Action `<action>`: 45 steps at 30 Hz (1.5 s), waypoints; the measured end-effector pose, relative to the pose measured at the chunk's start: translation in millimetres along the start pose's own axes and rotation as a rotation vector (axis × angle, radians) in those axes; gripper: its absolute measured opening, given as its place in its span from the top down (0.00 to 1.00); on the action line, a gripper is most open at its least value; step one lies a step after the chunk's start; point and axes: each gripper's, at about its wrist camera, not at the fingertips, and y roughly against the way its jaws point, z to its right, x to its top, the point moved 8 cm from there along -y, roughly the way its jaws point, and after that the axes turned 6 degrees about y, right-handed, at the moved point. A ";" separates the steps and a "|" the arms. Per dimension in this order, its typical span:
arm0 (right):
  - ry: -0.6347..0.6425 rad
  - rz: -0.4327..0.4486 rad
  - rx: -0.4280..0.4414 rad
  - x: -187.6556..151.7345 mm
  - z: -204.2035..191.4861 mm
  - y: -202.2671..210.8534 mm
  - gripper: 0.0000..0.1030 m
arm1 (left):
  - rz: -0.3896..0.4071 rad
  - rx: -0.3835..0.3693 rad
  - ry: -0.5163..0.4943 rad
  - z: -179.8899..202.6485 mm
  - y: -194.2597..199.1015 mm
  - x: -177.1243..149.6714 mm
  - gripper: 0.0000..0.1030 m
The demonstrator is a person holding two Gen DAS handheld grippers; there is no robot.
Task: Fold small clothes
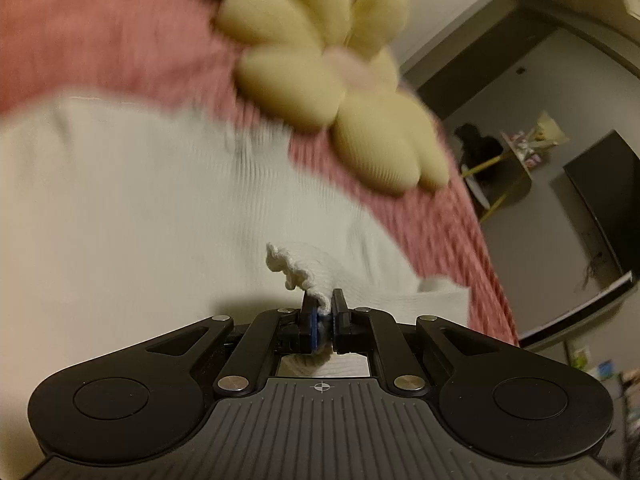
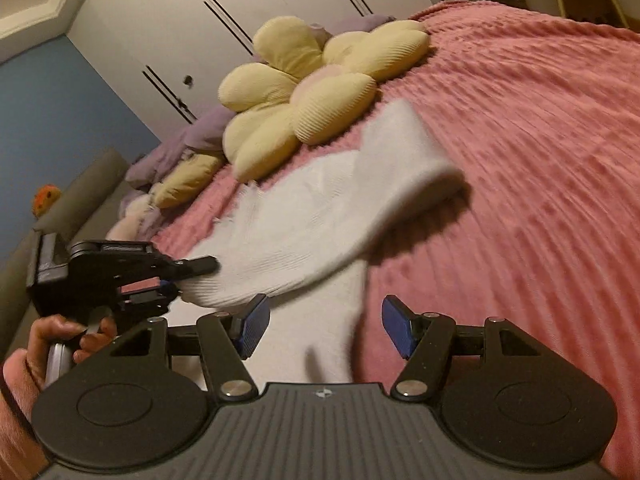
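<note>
A small white ribbed garment (image 2: 320,216) with a frilled edge lies partly lifted over the pink bedspread (image 2: 520,160). My left gripper (image 1: 325,312) is shut on its frilled edge (image 1: 296,268); in the right wrist view that gripper (image 2: 188,276) holds the cloth's near left corner above the bed. The garment fills the left wrist view (image 1: 160,208), blurred. My right gripper (image 2: 324,328) is open and empty, its blue pads either side of a white strip of the cloth just below the lifted fold.
A yellow flower-shaped cushion (image 2: 304,96) lies on the bed just beyond the garment, also in the left wrist view (image 1: 320,72). Purple bedding (image 2: 192,136) and more cushions sit at the far left. White wardrobe doors (image 2: 240,8) stand behind the bed.
</note>
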 end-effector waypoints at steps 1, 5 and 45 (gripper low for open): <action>-0.013 0.003 0.021 4.2 -3.8 -3.2 0.39 | 0.028 0.018 -0.019 -3.9 12.0 9.0 0.92; -0.050 -0.017 0.077 15.7 -20.9 -29.5 0.39 | 0.103 0.217 -0.109 -46.1 43.2 36.8 0.92; 0.296 -0.041 -0.477 23.1 -29.5 -123.1 0.93 | 0.095 0.413 -0.140 -149.0 37.5 39.6 0.78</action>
